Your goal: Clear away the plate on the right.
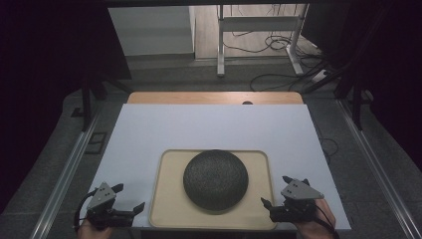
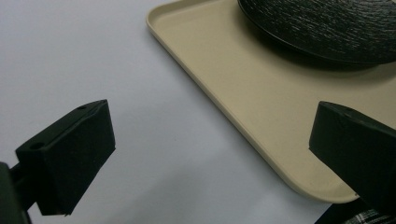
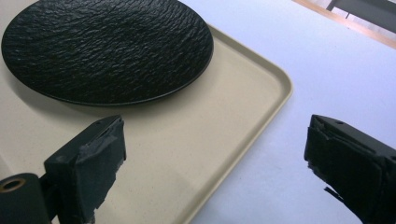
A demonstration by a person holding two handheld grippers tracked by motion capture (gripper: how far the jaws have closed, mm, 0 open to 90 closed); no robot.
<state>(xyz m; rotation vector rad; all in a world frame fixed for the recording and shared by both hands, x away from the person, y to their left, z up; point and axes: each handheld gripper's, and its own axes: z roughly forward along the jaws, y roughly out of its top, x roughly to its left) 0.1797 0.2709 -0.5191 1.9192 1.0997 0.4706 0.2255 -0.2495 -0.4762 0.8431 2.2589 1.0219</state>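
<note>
left gripper [image 1: 130, 196]: jaws spread wide, nothing between them but white surface and tray edge; held low at the near left corner of the tray [image 1: 164, 209], just beside its rim, apparently not touching. in the left gripper view, one jaw over the white table cover [image 2: 93, 56], the other over the tray's beige floor, rim corner running between.

right gripper [image 1: 274, 190]: jaws likewise wide apart, empty; positioned at the near right corner of the tray, one jaw above the tray floor, the other above the white cover, as seen in the right gripper view. contact with the rim hard to judge from above; probably clear of it.

hands visible at the bottom edge of the high view, one behind each gripper.

black plate [image 1: 215, 180]: round, rough rippled surface, resting flat near the middle of the tray, well apart from both grippers, untouched.

tray: beige, rounded corners, shallow raised rim, lying on the white cover at the near side of the table. wooden table edge [image 1: 214, 97] exposed beyond the cover's far side.
</note>
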